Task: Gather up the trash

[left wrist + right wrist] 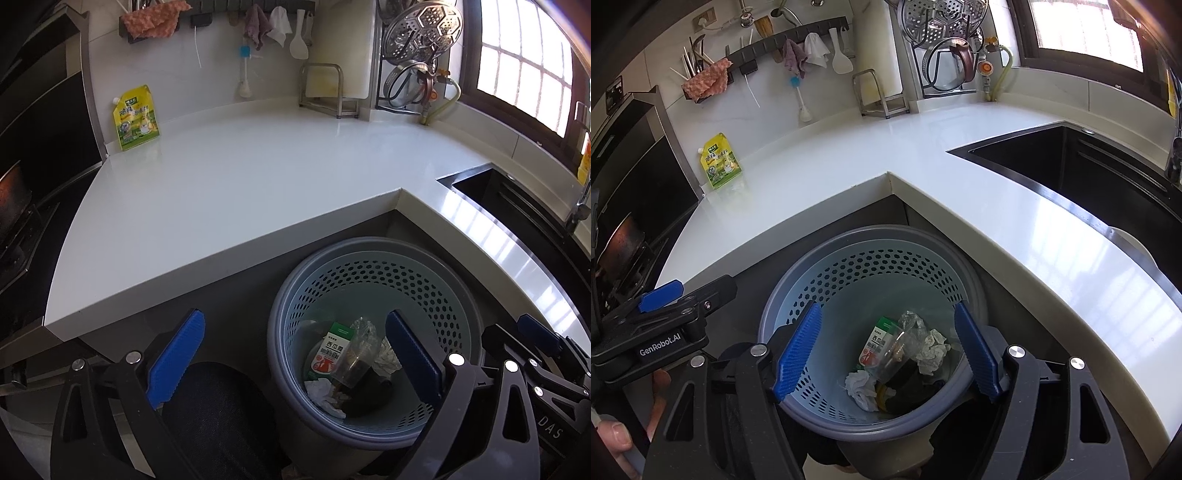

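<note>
A blue perforated waste bin point(369, 258) point(871, 236) stands on the floor in the inner corner of the white counter point(240, 177) point(997, 206). Inside lie a green and white carton point(332, 350) point(877, 341), a clear plastic container point(360, 354) point(905, 339) and crumpled tissues point(325, 395) point(862, 387). My left gripper point(295, 315) point(661, 295) hangs wide open at the bin's left side, with nothing between its fingers. My right gripper point(886, 308) point(535, 339) stands open right over the bin, also with nothing in it. A yellow pouch point(136, 118) point(720, 162) stands upright at the counter's back left.
A black sink point(1071, 166) point(491, 192) is set into the counter on the right. A stove with a pan point(14, 206) point(624, 240) sits at the left. A board stand point(328, 92) and a dish rack point(945, 55) line the back wall. A person's hand point(617, 439) holds the left gripper.
</note>
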`<state>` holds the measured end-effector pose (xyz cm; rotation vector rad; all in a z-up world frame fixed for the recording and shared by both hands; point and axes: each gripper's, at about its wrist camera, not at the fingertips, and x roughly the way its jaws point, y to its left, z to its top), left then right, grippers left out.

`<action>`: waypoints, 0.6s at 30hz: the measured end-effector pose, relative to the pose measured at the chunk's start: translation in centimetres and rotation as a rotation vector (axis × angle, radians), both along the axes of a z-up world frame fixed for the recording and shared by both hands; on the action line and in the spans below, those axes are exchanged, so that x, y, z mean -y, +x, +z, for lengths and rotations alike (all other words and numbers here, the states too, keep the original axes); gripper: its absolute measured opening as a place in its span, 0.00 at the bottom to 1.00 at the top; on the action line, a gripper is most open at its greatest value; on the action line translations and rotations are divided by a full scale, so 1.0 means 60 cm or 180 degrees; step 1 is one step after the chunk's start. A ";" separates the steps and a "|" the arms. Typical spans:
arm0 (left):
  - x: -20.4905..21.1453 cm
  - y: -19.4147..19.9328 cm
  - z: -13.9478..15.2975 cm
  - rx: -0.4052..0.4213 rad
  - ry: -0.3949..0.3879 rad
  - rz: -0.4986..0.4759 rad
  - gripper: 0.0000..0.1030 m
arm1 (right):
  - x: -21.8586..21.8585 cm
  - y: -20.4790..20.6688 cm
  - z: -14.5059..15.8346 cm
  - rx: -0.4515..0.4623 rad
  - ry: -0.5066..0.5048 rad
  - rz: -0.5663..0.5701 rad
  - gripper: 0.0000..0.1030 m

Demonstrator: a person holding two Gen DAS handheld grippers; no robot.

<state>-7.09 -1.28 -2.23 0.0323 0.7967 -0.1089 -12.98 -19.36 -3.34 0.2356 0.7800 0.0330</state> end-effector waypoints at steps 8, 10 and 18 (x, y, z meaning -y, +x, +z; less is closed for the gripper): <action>0.000 -0.002 0.002 0.0003 0.0037 0.0020 0.94 | -0.001 -0.004 0.004 0.0017 -0.0002 0.0000 0.69; 0.001 -0.004 0.003 0.0014 0.0045 0.0035 0.94 | -0.002 -0.005 0.005 0.0022 -0.0003 0.0003 0.69; 0.002 -0.002 0.002 -0.0015 0.0038 0.0023 0.94 | -0.002 -0.006 0.005 0.0023 -0.0003 0.0002 0.69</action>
